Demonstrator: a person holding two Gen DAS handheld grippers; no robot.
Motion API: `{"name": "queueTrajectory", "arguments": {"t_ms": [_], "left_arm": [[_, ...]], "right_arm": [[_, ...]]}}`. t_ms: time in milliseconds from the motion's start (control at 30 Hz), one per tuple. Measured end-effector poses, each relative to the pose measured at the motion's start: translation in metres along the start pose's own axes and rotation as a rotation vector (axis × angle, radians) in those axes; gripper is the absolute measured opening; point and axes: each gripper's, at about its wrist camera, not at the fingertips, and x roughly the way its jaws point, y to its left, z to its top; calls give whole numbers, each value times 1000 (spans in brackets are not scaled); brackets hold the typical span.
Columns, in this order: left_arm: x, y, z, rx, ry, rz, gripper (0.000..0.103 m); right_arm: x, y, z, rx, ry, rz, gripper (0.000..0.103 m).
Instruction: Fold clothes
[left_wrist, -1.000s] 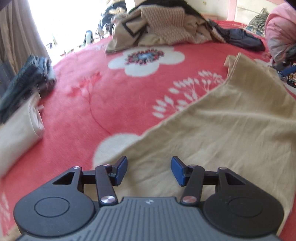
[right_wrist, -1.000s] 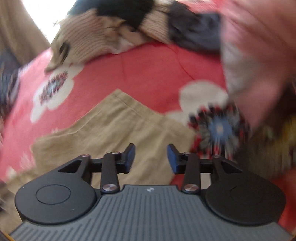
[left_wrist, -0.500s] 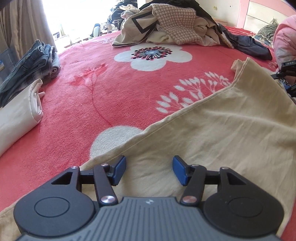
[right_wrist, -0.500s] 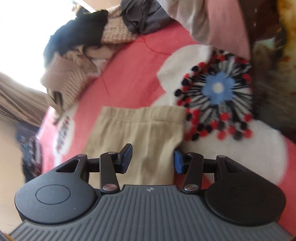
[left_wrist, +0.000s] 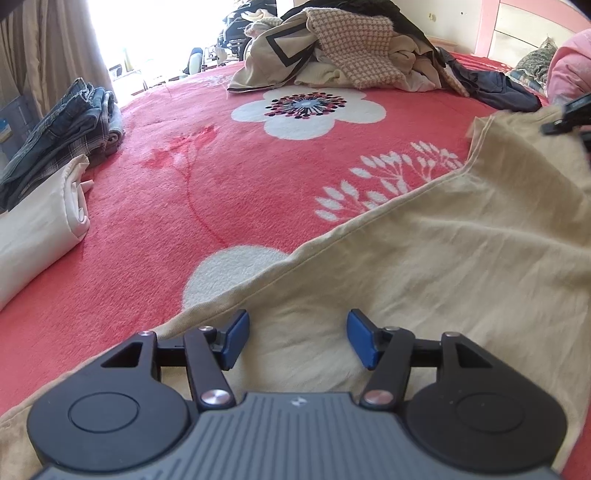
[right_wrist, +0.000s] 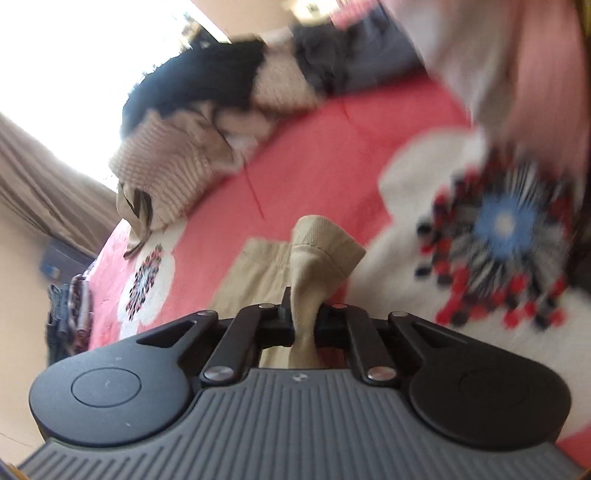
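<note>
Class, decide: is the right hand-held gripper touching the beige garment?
Touching. The right wrist view shows the right hand-held gripper shut on a bunched fold of the beige garment.

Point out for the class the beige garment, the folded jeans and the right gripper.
beige garment (left_wrist: 443, 266), left wrist view, on its flat middle.
folded jeans (left_wrist: 66, 125), left wrist view, on the top fold.
right gripper (right_wrist: 303, 319), right wrist view, between fingertips pinching the garment.

Both grippers: left gripper (left_wrist: 297, 339) and right gripper (right_wrist: 303, 320) black linkage arms, silver screws, ribbed grey housing; left has blue pads (left_wrist: 364, 338).
</note>
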Motion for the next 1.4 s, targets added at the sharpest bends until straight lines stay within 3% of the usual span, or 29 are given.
{"name": "queueTrajectory", "arguments": {"t_ms": [233,367,467,500,567,833,1000,1133,1233,1400], "left_arm": [[-1,5,-3,-6,-1,-8,61],[-1,5,-2,-9,5,-6,62],[0,3,-2,-6,4,5,63],[0,2,-2,-2,2,9,63],[0,2,-2,-3,2,9,63],[1,3,-1,-9,5,10,64],[1,1,0,-3,6,22,64],[1,0,-1,-4,3,25,64],[1,0,-2,-4,0,28,65],[1,-1,-1,-1,-1,33,65]], "right_arm": [[-43,-14,2,-83,-87,-210,5],[-26,-17,-3,-104,-30,-321,10],[-24,-10,-2,-148,-2,-373,33],[-25,-8,-3,-163,2,-385,46],[-31,-4,-6,-193,0,-403,55],[-59,16,-47,-301,103,-392,62],[-91,36,-87,-435,56,-383,62],[-105,48,-111,-619,39,-374,60],[-109,54,-111,-763,23,-344,58],[-107,70,-82,-954,-25,-320,55]]}}
